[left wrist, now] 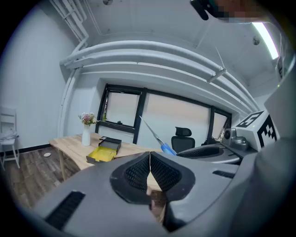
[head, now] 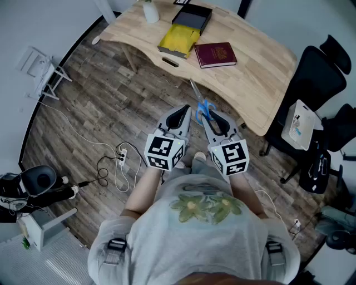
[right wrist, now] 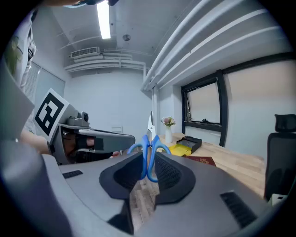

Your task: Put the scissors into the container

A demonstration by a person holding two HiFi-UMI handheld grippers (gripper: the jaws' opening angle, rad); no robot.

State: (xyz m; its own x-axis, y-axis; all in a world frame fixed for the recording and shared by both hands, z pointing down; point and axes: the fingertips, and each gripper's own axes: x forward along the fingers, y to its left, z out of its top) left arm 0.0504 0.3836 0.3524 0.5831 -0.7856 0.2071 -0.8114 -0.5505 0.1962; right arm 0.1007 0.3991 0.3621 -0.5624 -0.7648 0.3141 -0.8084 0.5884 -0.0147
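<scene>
My right gripper (right wrist: 148, 175) is clamped on the blue handles of the scissors (right wrist: 149, 155). It holds them in the air just off the near edge of the desk (head: 253, 69), blades pointing toward it. My left gripper (left wrist: 149, 170) is closed on nothing, just beside the right. The container (head: 193, 15) sits at the desk's far side, well apart from the scissors, with a red book (head: 215, 54) near it.

1 overhead, 2 low, toward desk (head: 253, 67)
</scene>
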